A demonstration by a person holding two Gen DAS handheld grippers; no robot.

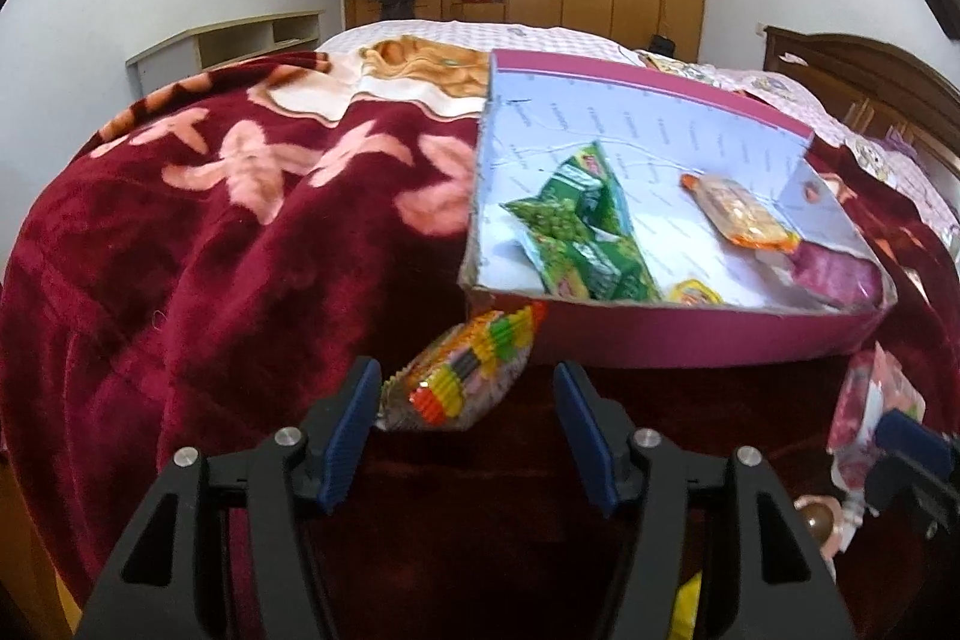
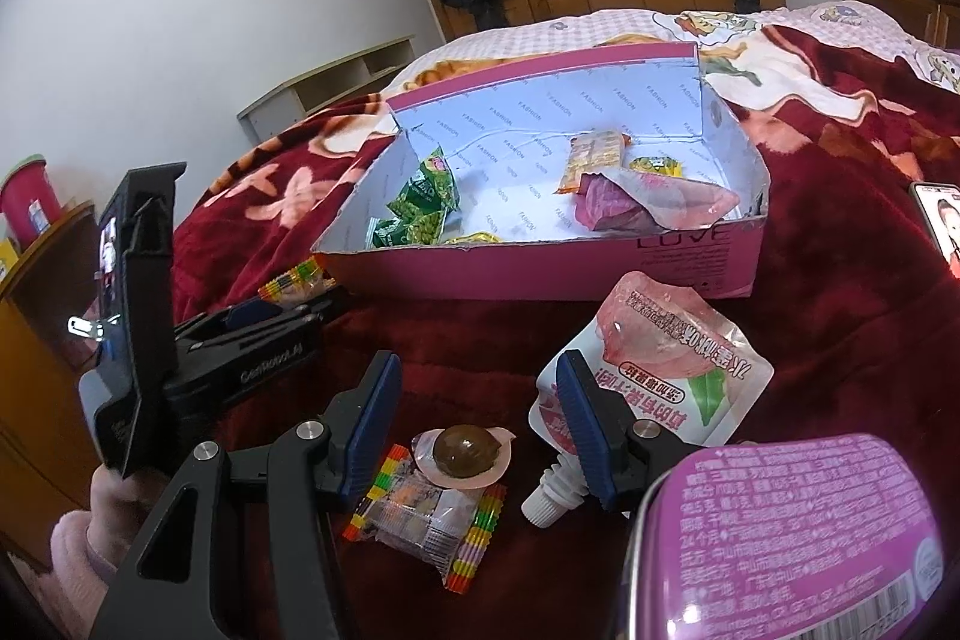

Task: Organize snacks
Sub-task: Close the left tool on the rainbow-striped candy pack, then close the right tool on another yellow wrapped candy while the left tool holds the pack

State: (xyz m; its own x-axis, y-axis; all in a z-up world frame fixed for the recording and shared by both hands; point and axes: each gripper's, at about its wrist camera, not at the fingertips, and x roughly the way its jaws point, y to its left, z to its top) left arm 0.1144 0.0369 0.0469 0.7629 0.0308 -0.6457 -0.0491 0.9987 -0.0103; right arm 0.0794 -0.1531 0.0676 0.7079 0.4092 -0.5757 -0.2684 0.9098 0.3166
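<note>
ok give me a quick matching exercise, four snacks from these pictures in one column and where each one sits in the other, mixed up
Things
1. green packets
2. rainbow-edged packet
3. pink spout pouch
4. brown sweet

Places
A. on the blanket, beside the right gripper's right finger
B. inside the pink box
C. between the right gripper's fingers
D. outside the box's near corner, between the left gripper's open fingers

Pairs: 1-B, 2-D, 3-A, 4-C

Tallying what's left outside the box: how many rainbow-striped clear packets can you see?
2. One rainbow-striped packet lies at the pink box's near left corner, ahead of the left gripper; the other on the blanket below the right gripper. Others may be hidden.
</note>
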